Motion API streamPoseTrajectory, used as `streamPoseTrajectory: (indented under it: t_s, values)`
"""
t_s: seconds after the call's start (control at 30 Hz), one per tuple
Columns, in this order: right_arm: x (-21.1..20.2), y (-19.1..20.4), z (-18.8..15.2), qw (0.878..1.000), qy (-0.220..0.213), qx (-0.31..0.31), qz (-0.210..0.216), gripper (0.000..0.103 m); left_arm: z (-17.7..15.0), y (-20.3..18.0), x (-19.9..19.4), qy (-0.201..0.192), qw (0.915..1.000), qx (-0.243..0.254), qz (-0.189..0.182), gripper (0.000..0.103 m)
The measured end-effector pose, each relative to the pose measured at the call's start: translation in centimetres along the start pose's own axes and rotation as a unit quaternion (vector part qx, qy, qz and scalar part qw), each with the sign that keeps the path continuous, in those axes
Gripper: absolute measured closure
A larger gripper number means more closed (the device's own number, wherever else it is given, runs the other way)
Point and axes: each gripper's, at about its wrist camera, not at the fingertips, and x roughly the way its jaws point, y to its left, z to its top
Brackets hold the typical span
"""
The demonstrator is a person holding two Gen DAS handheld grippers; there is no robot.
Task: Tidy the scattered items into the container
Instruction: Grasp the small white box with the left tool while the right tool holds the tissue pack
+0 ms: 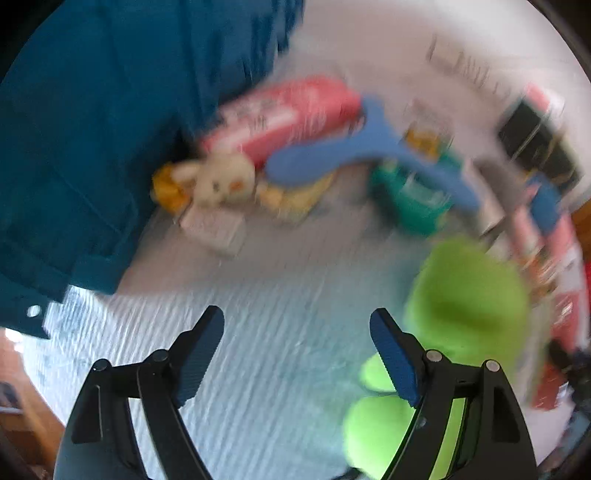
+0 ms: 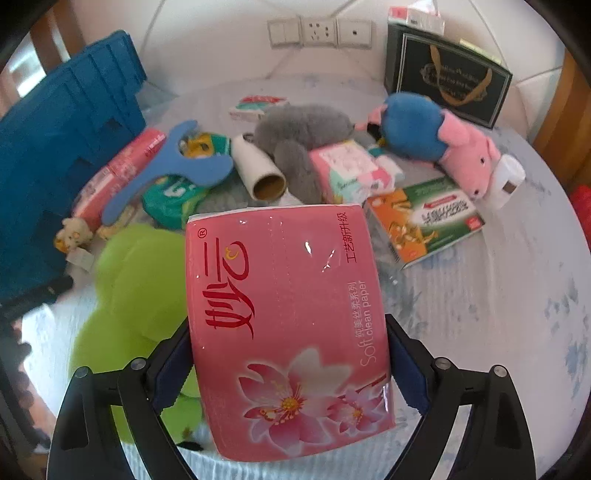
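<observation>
Home bedroom, quilted bedspread (image 2: 480,314), wall sockets (image 2: 319,31), plush toys (image 2: 469,155)

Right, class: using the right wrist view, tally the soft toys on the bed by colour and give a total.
Green: 1, green plush
Grey: 1, grey plush
Blue and pink: 1, pig plush
Cream: 1, small bunny
Total: 4

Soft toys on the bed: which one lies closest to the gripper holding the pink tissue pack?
The green plush toy, just left of the right gripper; the grey, blue-and-pink and small cream toys lie farther back.
</observation>
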Motion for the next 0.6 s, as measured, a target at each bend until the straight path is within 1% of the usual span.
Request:
streamPoseTrajectory:
  t_s: [0.1,0.17,0.2,0.27,0.3,0.37,0.43,0.5,0.53,0.57,0.6]
  values:
    - [0.8,0.3,-0.1,1.000,0.008,-0.003,-0.001,0.010,-1.0,-0.1,1.8,0.017,0.9997,0.001,0.017,0.022]
    - [1.0,0.5,0.1,1.000,0.009,-0.007,-0.003,0.010,-1.8,-0.1,3.4,0.043,0.9981,0.002,0.046,0.022]
    - [1.0,0.6,0.3,1.000,0.008,-0.011,-0.004,0.010,-2.2,-0.1,4.0,0.053,0.9975,-0.002,0.047,0.022]
    - [1.0,0.8,1.0,1.000,0.003,-0.021,-0.004,0.010,-3.2,0.5,5.4,0.077,0.9961,-0.029,0.032,0.018]
    - [0.9,1.0,1.4,1.000,0.000,-0.029,-0.003,0.010,-3.4,0.7,5.2,0.063,0.9968,-0.038,0.033,0.018]
    - [0.8,1.6,2.6,0.999,-0.009,-0.047,0.003,0.010,-3.6,0.8,5.0,0.047,0.9966,-0.050,0.045,0.018]
    - [0.8,2.9,4.1,0.997,-0.018,-0.074,0.016,0.010,-3.1,1.1,4.4,0.015,0.9952,-0.075,0.061,0.018]
    - [1.6,4.7,5.7,0.994,-0.023,-0.106,0.030,0.010,-1.9,1.8,3.6,-0.024,0.9902,-0.117,0.072,0.018]
    - [2.3,5.6,6.4,0.992,-0.023,-0.121,0.028,0.010,-0.9,2.3,3.4,-0.044,0.9857,-0.147,0.070,0.018]
    - [3.1,6.4,7.1,0.991,-0.024,-0.132,0.021,0.010,0.0,2.7,3.4,-0.055,0.9821,-0.167,0.067,0.018]
    - [4.0,7.0,7.7,0.990,-0.028,-0.140,0.016,0.010,0.7,2.8,3.5,-0.059,0.9801,-0.177,0.069,0.018]
